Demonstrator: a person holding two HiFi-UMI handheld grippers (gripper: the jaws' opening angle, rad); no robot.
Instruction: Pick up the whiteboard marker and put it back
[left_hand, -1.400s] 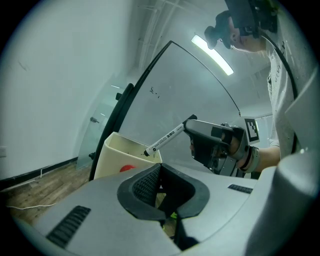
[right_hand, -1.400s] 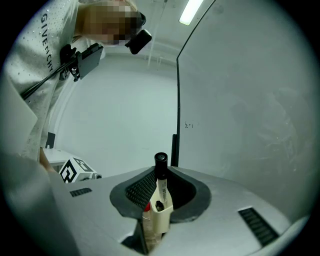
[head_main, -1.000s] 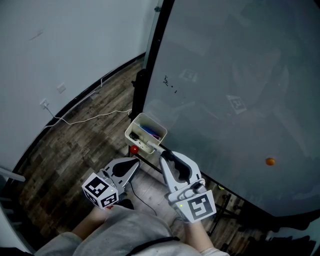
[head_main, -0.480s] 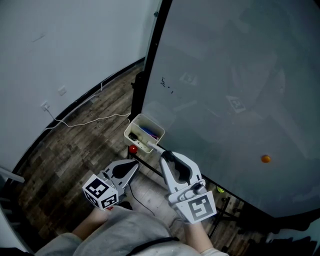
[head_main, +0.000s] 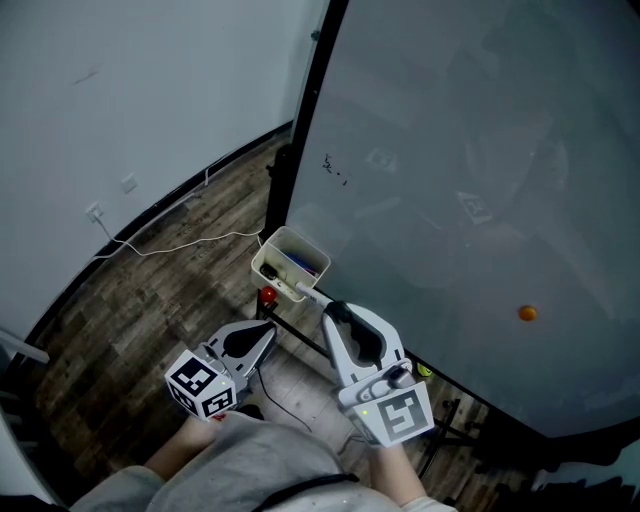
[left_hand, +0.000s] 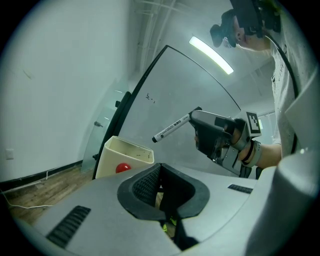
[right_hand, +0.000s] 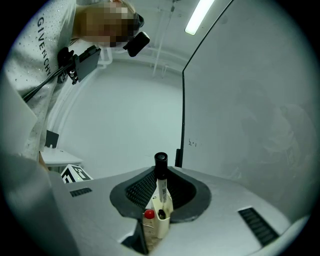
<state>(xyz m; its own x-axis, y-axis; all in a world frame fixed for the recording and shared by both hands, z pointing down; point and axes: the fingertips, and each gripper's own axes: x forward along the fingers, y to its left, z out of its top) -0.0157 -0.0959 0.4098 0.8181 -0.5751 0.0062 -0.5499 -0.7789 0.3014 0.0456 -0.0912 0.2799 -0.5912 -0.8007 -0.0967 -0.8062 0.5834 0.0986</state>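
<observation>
Whiteboard marker (right_hand: 161, 192) clamped between the right gripper's (head_main: 330, 308) jaws, black cap end forward, aimed toward 11 o'clock in the head view at a cream pen holder (head_main: 268, 250) hung on the whiteboard's (head_main: 450, 180) lower edge. Marker's front end at the holder's near rim, touching or apart impossible to tell. Blue item (head_main: 298, 263) lying inside the holder; red knob (head_main: 267, 297) at 6 o'clock just beneath it. Left gripper (head_main: 268, 328) at 8 o'clock of the right one, jaws a little apart, nothing between them. Orange magnet (head_main: 526, 313) on the board at 3 o'clock, well apart from both grippers. White cable (head_main: 180, 240) across the wooden floor (head_main: 150, 300) at 10 o'clock.
</observation>
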